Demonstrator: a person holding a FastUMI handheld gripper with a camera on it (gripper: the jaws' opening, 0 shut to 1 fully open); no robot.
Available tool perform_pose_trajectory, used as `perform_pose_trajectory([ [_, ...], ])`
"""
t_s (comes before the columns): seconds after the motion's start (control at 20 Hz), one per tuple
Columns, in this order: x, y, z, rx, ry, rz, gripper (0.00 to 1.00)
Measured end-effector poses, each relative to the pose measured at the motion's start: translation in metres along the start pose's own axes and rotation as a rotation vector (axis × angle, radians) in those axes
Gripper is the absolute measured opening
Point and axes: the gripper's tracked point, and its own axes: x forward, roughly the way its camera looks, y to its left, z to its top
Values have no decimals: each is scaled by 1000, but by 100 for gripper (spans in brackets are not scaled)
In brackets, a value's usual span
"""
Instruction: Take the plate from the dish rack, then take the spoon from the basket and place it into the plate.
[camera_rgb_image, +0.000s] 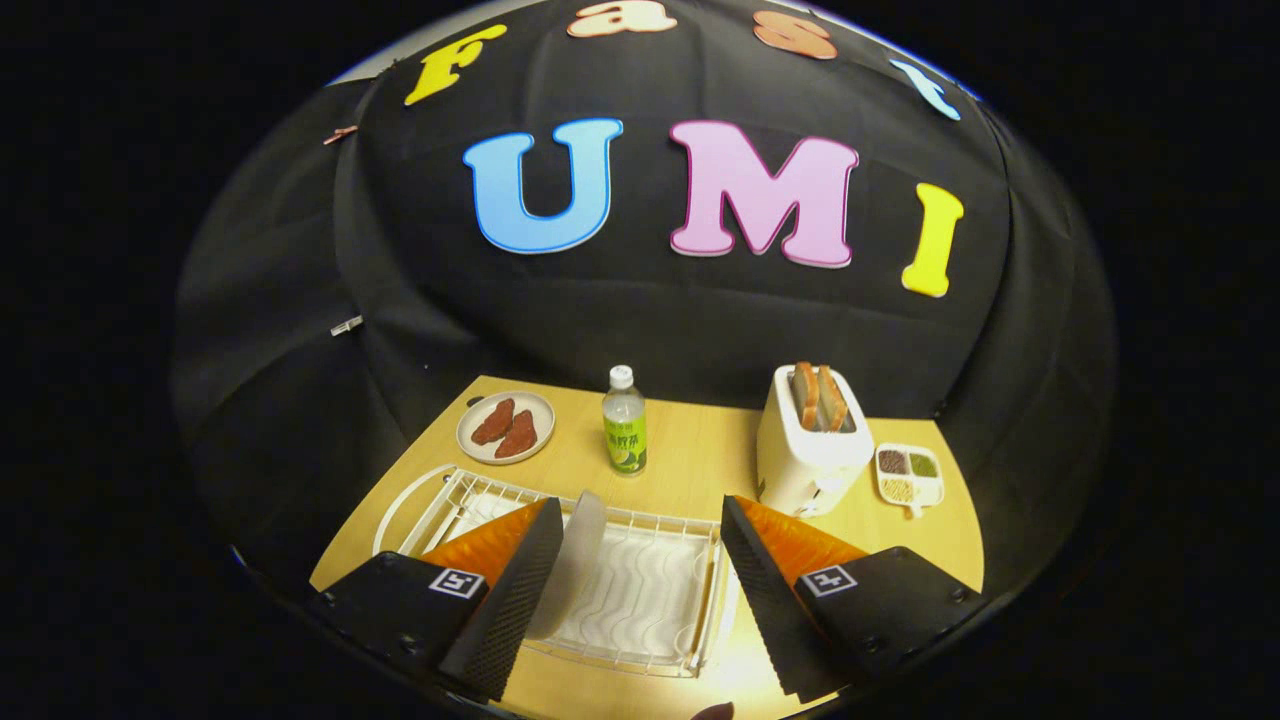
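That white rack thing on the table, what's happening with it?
A person is holding a gripper over the dish rack, with its fingers spread wide apart. A plate stands on its edge in the rack, right beside one finger, but nothing is squeezing it yet. Beyond the rack sit a green bottle, a toaster with bread in it, and a dish of meat.

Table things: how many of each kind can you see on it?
Plates: 2, one with meat, one upright in the dish rack
Bottles: 1
Toasters: 1
Snack trays: 1
Dish racks: 1
Total: 6
The gripper is open.
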Motion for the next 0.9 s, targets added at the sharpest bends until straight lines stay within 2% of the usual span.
perform_pose_trajectory([
  [0.4,65,26,-57,92,219,-32,100],
  [0.5,77,33,-68,100,252,-42,97],
  [0.6,84,34,-75,82,268,-74,80],
  [0.75,95,26,-85,35,286,-176,41],
  [0.8,91,22,-84,15,287,-222,37],
  [0.9,91,29,-80,-18,295,-244,34],
])
